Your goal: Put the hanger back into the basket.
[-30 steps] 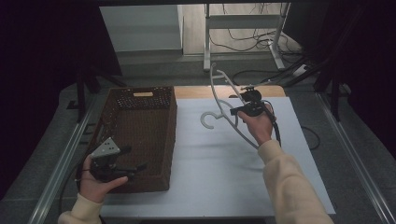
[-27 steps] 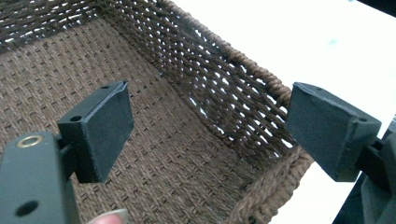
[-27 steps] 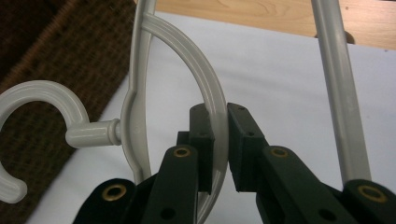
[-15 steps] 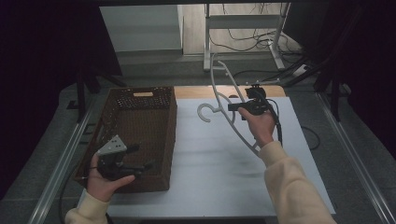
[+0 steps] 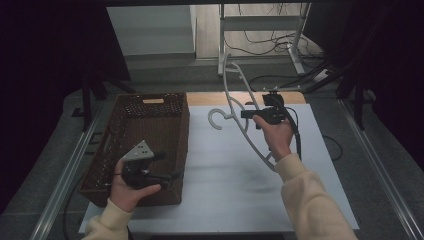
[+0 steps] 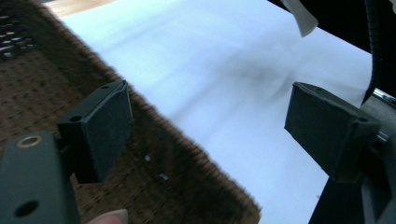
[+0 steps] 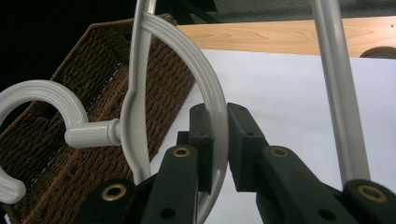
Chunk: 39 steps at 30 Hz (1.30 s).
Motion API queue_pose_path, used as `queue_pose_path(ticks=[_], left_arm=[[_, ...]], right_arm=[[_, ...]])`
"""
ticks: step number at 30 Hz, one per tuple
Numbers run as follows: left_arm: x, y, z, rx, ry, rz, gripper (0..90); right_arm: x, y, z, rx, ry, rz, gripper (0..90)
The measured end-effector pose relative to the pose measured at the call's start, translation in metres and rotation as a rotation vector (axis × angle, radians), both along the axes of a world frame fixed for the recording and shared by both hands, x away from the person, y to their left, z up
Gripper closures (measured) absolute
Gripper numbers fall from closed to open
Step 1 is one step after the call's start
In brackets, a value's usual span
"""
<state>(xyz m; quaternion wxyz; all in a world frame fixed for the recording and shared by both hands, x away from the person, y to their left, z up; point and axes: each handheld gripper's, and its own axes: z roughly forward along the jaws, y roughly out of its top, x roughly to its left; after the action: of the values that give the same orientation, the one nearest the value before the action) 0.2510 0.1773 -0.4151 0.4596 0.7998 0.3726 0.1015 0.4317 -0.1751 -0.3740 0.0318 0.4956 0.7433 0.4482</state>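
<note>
Hanger [image 5: 239, 107] position is what has changed: compared with one second earlier, the white plastic hanger is raised a little higher above the counter [image 5: 220, 175] and turned more upright, with its hook [image 5: 216, 119] pointing toward 9 o'clock, in the direction of the basket [image 5: 145, 145]. It is clamped by the right claw [image 5: 247, 114], whose jaws are pressed together on the curved shoulder of the hanger; in the right gripper view the grey bar [image 7: 215, 116] is seen pinched tightly between the two black pads, with the hook [image 7: 42, 107] at 9 o'clock of them. The hanger is carried fully in the air, over the white sheet at about 1 o'clock of the counter, and it does not touch the surface.

The left claw [image 5: 170, 175] is also moved since then: it is brought a little to the right along the near edge of the woven basket, at about 7 o'clock of the counter. Its jaws are kept wide apart and nothing is held between them, as the left gripper view confirms, where the open pads [image 6: 100, 126] frame the basket rim [image 6: 196, 177] and the white sheet.

From this it is judged that the hanger is already secured and lifted, and that the free claw is being prepared, probably to support the hanger or to steady the basket. The hanger is not yet placed anywhere.
</note>
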Motion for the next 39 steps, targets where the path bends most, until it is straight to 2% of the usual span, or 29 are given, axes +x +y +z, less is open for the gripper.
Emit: queue_pose_path(ticks=[5,8,11,12,17,22,23,26,29,34,39], left_arm=[[0.007,-0.023,0.000,0.009,0.015,-0.040,15.6],[0.011,-0.039,0.003,0.007,0.008,-0.065,15.7],[0.014,-0.045,0.004,-0.015,0.018,-0.082,15.7],[0.017,-0.049,0.004,-0.049,0.037,-0.092,15.7],[0.023,-0.060,0.003,-0.068,0.041,-0.103,16.4],[0.034,-0.072,0.000,-0.120,0.064,-0.109,17.5],[0.034,-0.072,0.000,-0.120,0.064,-0.109,17.7],[0.041,-0.076,-0.002,-0.158,0.079,-0.130,18.4],[0.046,-0.081,-0.003,-0.185,0.081,-0.153,18.9],[0.054,-0.089,-0.005,-0.198,0.092,-0.154,21.1],[0.062,-0.098,-0.006,-0.237,0.092,-0.158,23.2]], right_arm=[[0.000,0.002,-0.001,0.015,0.001,0.001,80.8],[0.000,0.002,-0.002,0.038,0.003,-0.002,80.8],[0.000,0.003,-0.001,0.045,0.005,-0.002,80.9],[0.000,0.003,-0.001,0.051,0.007,0.004,80.9],[-0.003,0.004,0.000,0.068,0.000,0.005,80.8],[-0.004,0.007,0.000,0.103,-0.001,0.002,80.9],[-0.004,0.007,0.000,0.103,-0.001,0.002,80.9],[-0.007,0.010,0.000,0.140,0.002,0.008,80.9],[-0.008,0.012,0.000,0.150,0.003,0.007,80.9],[-0.011,0.014,0.002,0.185,-0.005,0.008,80.9],[-0.016,0.016,0.007,0.225,-0.022,0.011,80.9]])
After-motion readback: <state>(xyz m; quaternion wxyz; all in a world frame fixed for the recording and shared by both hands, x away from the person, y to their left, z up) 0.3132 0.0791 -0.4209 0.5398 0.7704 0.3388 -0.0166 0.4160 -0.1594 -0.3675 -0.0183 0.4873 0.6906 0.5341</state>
